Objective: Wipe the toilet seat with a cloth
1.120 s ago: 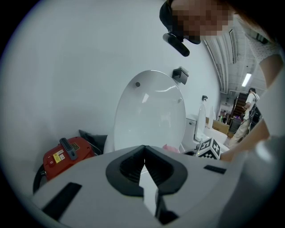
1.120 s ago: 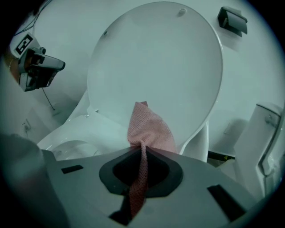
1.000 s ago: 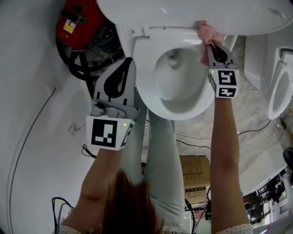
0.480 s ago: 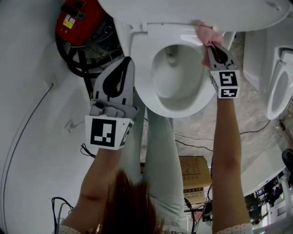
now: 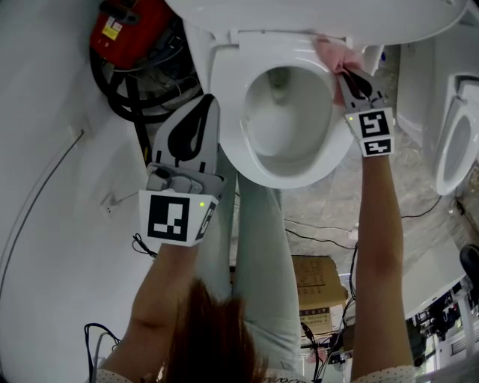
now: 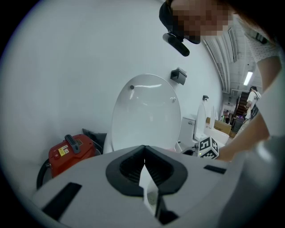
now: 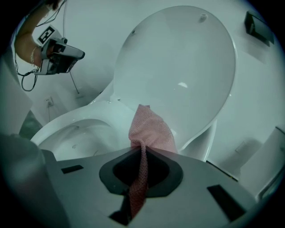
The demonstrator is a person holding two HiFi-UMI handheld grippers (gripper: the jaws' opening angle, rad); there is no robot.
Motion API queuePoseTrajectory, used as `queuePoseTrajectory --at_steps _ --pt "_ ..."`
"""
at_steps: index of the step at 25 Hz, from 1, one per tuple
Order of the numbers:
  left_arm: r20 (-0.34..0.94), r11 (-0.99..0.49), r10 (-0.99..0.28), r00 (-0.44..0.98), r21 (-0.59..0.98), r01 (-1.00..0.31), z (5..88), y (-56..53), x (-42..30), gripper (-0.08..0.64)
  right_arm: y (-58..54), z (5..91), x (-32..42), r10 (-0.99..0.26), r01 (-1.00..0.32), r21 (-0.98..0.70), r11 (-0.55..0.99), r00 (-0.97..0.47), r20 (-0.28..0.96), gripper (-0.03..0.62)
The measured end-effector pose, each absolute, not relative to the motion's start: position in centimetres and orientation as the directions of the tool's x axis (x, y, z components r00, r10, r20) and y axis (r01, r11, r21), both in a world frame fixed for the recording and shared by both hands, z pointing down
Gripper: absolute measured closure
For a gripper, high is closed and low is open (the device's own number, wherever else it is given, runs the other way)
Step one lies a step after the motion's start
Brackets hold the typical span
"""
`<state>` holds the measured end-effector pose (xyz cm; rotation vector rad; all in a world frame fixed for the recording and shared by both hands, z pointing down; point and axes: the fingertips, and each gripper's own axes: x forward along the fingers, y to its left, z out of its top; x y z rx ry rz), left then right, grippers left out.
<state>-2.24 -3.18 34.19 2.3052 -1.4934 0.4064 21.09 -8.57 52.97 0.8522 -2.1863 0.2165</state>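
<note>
Right gripper (image 7: 141, 150) clenched on pink cloth (image 7: 150, 129). The cloth is pressed on the seat (image 5: 228, 90) at rear right, near the raised lid (image 7: 178, 62). Left gripper (image 6: 144, 167) jaws together, empty, beside bowl (image 5: 288, 123) at left.

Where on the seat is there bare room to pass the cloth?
The toilet seat is bare along its left side and front rim. Back right is crowded: the right gripper holds the pink cloth there, by the raised lid.

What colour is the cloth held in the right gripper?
Pink; the cloth shows best in the right gripper view.
</note>
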Motion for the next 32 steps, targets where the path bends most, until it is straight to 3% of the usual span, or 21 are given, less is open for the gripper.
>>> queuePoseTrajectory --at_steps 12,32 --pt "0.432 -0.389 -0.802 0.412 0.145 -0.91 34.4 -2.2 -1.4 0.558 -7.0 53.3 21.3 -0.425 -0.483 0.158 0.861 -0.514 0.745 0.568" --pt "0.43 -0.415 -0.79 0.437 0.151 -0.897 34.5 -1.3 -1.1 0.558 -3.2 53.9 23.0 -0.378 -0.465 0.122 0.877 -0.512 0.772 0.568"
